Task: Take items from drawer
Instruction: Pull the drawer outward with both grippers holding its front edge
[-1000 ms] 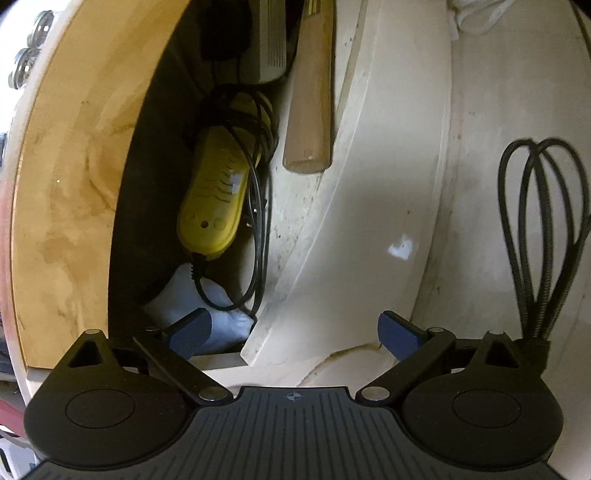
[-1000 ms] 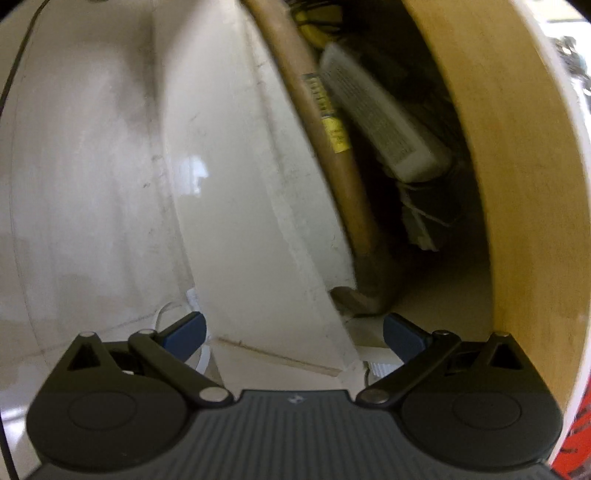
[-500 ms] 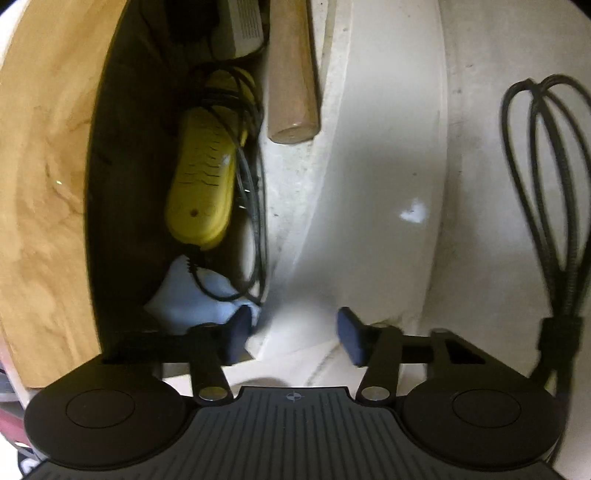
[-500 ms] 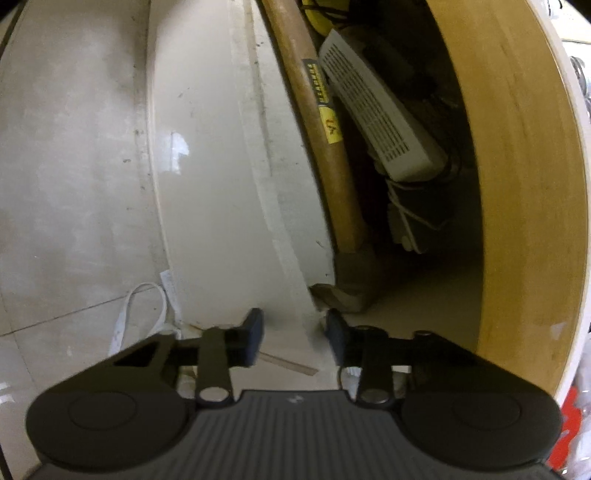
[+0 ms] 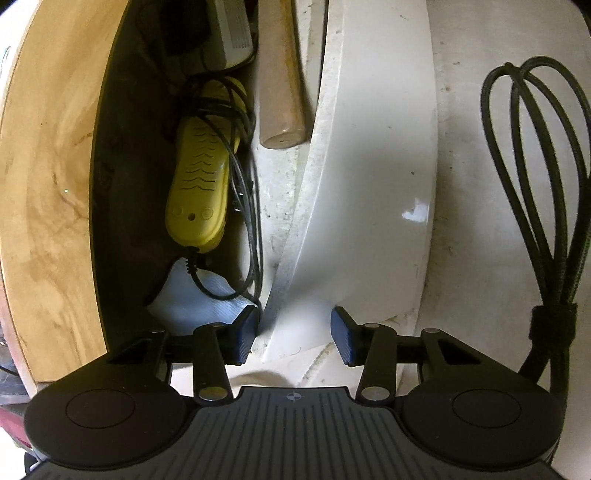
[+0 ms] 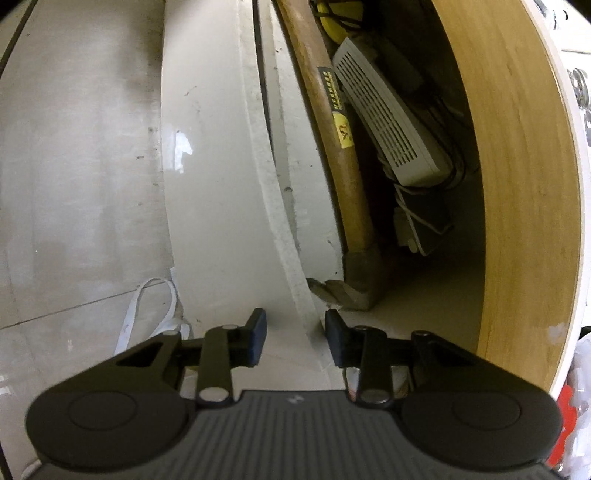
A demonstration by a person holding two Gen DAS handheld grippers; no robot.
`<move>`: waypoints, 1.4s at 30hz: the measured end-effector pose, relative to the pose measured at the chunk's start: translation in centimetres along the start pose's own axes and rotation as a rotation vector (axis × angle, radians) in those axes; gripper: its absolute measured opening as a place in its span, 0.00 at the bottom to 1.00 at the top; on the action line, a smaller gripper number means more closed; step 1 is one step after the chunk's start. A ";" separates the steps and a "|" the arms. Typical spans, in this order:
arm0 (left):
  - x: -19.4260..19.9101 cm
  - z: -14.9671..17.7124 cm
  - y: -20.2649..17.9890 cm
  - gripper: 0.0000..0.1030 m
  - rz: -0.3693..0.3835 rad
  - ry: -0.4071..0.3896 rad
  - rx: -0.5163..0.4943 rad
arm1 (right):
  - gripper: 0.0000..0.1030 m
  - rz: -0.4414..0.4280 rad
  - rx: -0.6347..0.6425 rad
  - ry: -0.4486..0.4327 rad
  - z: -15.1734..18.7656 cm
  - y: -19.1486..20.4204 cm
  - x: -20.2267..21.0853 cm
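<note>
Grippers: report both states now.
Left gripper: open, jaws either side of the white drawer front.
Right gripper: open, straddling the same panel's edge.

Left wrist view: drawer front panel (image 5: 369, 177) runs up the middle, drawer cavity to its left, floor (image 5: 465, 110) to its right. In the drawer: hammer handle (image 5: 280, 92) just beside the panel, handheld device (image 5: 199, 177) left of it with its cord (image 5: 247, 206) looped alongside, cloth (image 5: 199, 299) nearest the camera, router box (image 5: 231, 33) at the far end. Coiled cable (image 5: 535, 184) lies on the floor, right.

Right wrist view: layout mirrored; hammer head (image 6: 354, 288) nearest, router box (image 6: 388, 122) right of the handle, strap (image 6: 147, 314) on the floor, left.
</note>
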State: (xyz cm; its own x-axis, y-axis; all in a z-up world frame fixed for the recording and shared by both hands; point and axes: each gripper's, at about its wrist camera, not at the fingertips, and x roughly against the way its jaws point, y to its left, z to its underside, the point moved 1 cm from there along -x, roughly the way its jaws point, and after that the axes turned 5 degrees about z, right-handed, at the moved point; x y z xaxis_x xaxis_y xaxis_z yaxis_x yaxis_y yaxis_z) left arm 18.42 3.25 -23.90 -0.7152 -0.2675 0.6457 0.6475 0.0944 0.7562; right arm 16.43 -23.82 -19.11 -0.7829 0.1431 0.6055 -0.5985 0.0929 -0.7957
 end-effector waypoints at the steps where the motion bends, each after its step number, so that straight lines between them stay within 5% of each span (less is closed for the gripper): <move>1: 0.2 0.1 -0.1 0.41 0.002 0.000 0.000 | 0.35 -0.004 0.002 0.001 0.0 0.1 0.2; 19: 4.7 -0.6 -3.0 0.35 0.090 0.031 0.005 | 0.31 -0.109 0.022 0.014 1.0 1.0 5.6; 42: 8.9 -0.2 -4.3 0.27 0.302 0.066 0.005 | 0.26 -0.316 0.071 0.065 1.2 2.7 12.8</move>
State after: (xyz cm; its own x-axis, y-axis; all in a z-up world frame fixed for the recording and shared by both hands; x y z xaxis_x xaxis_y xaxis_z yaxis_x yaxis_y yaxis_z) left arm 9.33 0.27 -21.44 -0.4714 -0.2884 0.8334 0.8269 0.1841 0.5314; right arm 4.56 -22.88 -13.50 -0.5451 0.1810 0.8186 -0.8224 0.0742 -0.5640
